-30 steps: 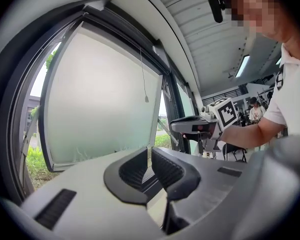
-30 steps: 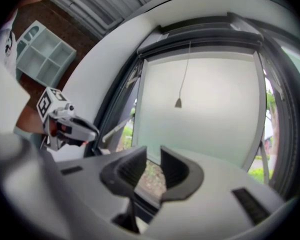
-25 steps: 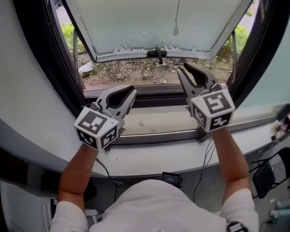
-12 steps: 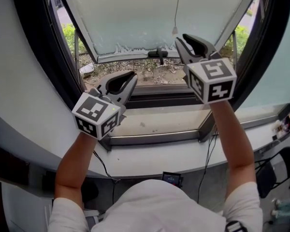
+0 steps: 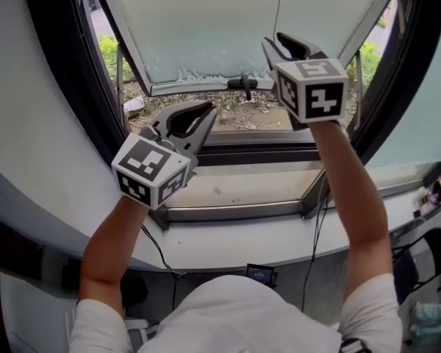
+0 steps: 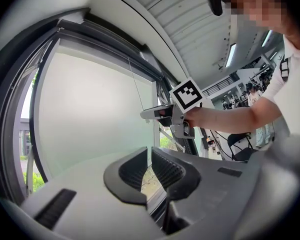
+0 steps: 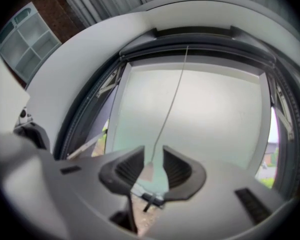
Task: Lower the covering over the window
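1. At window centre: one cord [image 7: 170, 104] with one pull [image 7: 148, 172] at its end, hanging in front of the single frosted pane [image 5: 198, 28], which tilts outward.
2. Grippers, two. Right gripper [image 5: 275, 41]: up at the cord, jaws just opening, pull between them but not clamped. Left gripper [image 6: 149, 154]: lower, near the sill [image 5: 235, 186], jaws together, empty.
3. Around: one handle [image 5: 244, 83] on the pane's lower edge; one chair [image 5: 419, 263] at far right.
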